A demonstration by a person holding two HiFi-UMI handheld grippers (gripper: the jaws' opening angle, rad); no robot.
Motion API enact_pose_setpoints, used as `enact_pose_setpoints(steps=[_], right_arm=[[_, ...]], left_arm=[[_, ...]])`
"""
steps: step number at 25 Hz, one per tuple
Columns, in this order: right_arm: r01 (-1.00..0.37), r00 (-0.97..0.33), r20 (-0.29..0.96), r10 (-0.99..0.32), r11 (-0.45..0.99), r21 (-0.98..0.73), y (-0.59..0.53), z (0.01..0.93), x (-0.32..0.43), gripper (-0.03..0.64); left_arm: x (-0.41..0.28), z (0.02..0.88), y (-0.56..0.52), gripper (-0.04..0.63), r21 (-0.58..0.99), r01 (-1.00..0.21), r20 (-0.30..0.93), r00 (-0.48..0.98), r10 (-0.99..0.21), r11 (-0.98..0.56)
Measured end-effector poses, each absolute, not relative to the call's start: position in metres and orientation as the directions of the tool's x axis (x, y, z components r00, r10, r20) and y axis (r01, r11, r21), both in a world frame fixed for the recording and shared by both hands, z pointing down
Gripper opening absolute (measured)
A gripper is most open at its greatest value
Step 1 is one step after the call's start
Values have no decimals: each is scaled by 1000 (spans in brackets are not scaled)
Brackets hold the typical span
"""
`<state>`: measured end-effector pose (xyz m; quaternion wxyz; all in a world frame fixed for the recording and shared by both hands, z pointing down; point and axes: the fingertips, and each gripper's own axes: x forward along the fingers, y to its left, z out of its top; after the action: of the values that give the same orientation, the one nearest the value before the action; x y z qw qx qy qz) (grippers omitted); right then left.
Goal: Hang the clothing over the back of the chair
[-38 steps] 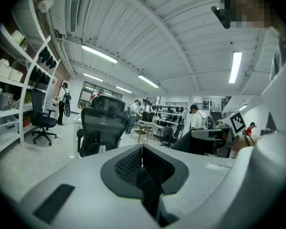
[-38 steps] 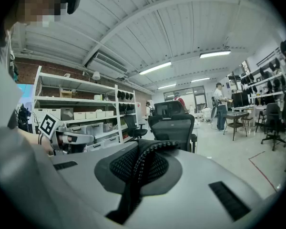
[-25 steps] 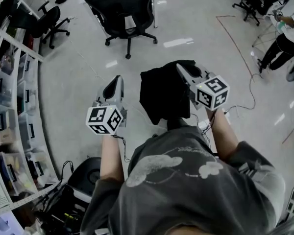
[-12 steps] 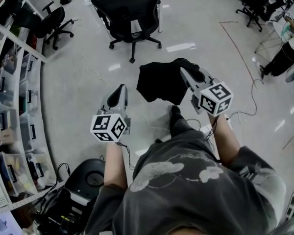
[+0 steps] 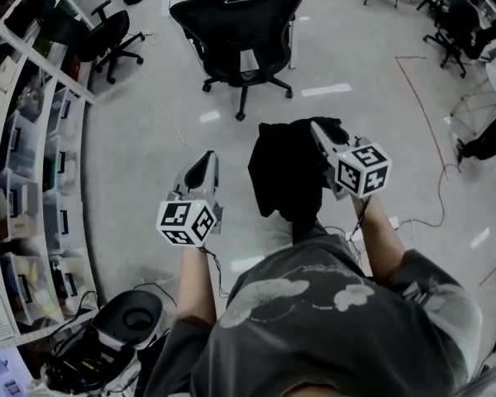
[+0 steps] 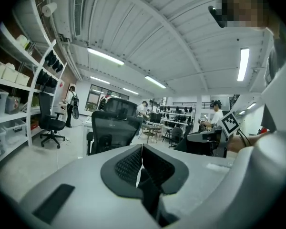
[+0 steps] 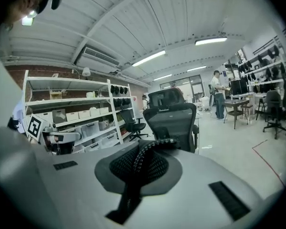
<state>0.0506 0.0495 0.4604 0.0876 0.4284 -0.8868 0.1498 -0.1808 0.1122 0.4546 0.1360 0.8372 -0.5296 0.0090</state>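
A black mesh office chair (image 5: 240,23) stands on the floor ahead, its back towards me; it also shows in the left gripper view (image 6: 112,130) and the right gripper view (image 7: 174,123). Black clothing (image 5: 285,172) hangs in a bunch from my right gripper (image 5: 318,129), which is shut on its upper edge. The right gripper's pads (image 7: 150,147) are pressed together with dark cloth at the tip. My left gripper (image 5: 205,160) is held level to the left of the garment, apart from it, shut with nothing in it (image 6: 142,149).
Shelving with storage boxes (image 5: 33,164) runs along the left. A second office chair (image 5: 107,35) stands at the far left, more chairs (image 5: 459,27) at the far right. Cables (image 5: 422,213) trail on the floor to the right. A round black device (image 5: 128,325) sits near my left foot.
Both grippers have moved forward towards the black chair, which now sits closer in view. The garment came along in the right gripper, swung out, and now hangs straight down.
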Motion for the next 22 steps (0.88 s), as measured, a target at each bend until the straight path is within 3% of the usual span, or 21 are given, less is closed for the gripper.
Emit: enact_pose_setpoints(steps=[11, 22], right_arm=[[-716, -699, 220, -681, 666, -211, -83, 427, 100, -6], [-732, -681, 182, -709, 657, -179, -158, 416, 173, -6]], left_arm=[[-132, 425, -31, 5, 179, -919, 160, 380, -911, -352], [-76, 413, -101, 5, 137, -933, 142, 351, -925, -333]])
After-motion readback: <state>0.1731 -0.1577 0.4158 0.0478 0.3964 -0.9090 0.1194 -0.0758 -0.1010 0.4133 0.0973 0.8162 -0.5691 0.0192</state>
